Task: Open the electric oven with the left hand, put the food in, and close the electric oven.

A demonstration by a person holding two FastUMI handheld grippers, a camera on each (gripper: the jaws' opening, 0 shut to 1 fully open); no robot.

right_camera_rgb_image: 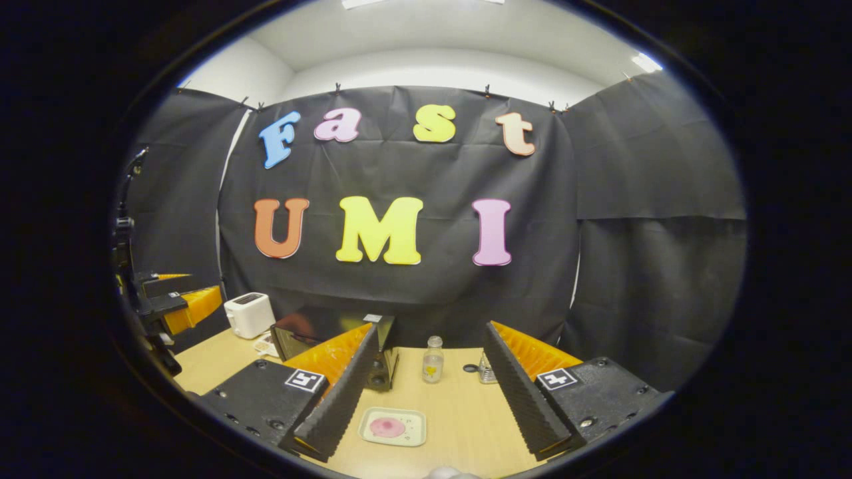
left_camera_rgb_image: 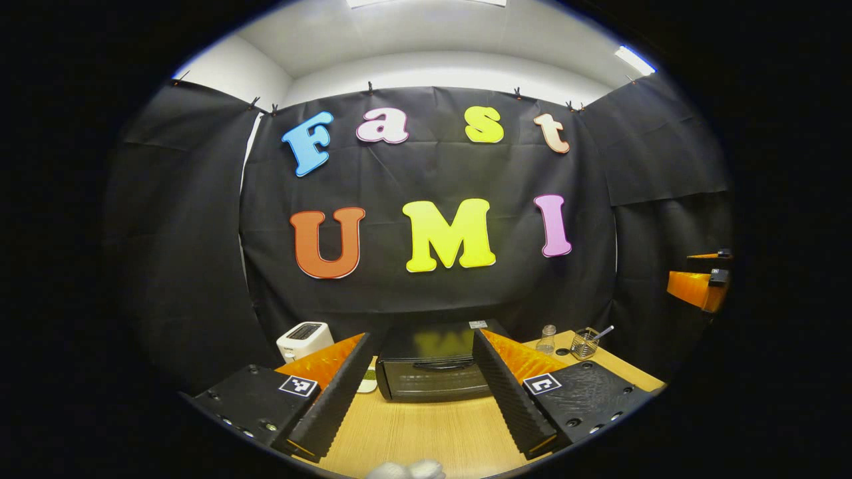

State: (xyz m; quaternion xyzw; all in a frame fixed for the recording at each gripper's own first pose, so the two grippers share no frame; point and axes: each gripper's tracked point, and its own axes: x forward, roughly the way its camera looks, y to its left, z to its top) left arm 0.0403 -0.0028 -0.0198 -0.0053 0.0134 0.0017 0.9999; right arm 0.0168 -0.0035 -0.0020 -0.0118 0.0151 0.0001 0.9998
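In the left gripper view, the left tongs (left_camera_rgb_image: 426,392) are spread wide with nothing between them, held above the tabletop (left_camera_rgb_image: 426,432) and aimed straight at the electric oven (left_camera_rgb_image: 432,369). The oven stands at the back with its door shut, so the opening step looks not yet begun; lining the tongs up on the door handle (left_camera_rgb_image: 432,364) suits the left-hand pull. A toaster (left_camera_rgb_image: 304,339) sits to the oven's left, a small bottle (left_camera_rgb_image: 546,339) and wire basket (left_camera_rgb_image: 584,343) to its right.

In the right gripper view, the right tongs (right_camera_rgb_image: 426,392) are likewise spread and empty, poised over the food tray (right_camera_rgb_image: 393,426) lying on the tabletop between the fingers, probably ready to pick it up. The oven (right_camera_rgb_image: 313,336) is behind, to the left.
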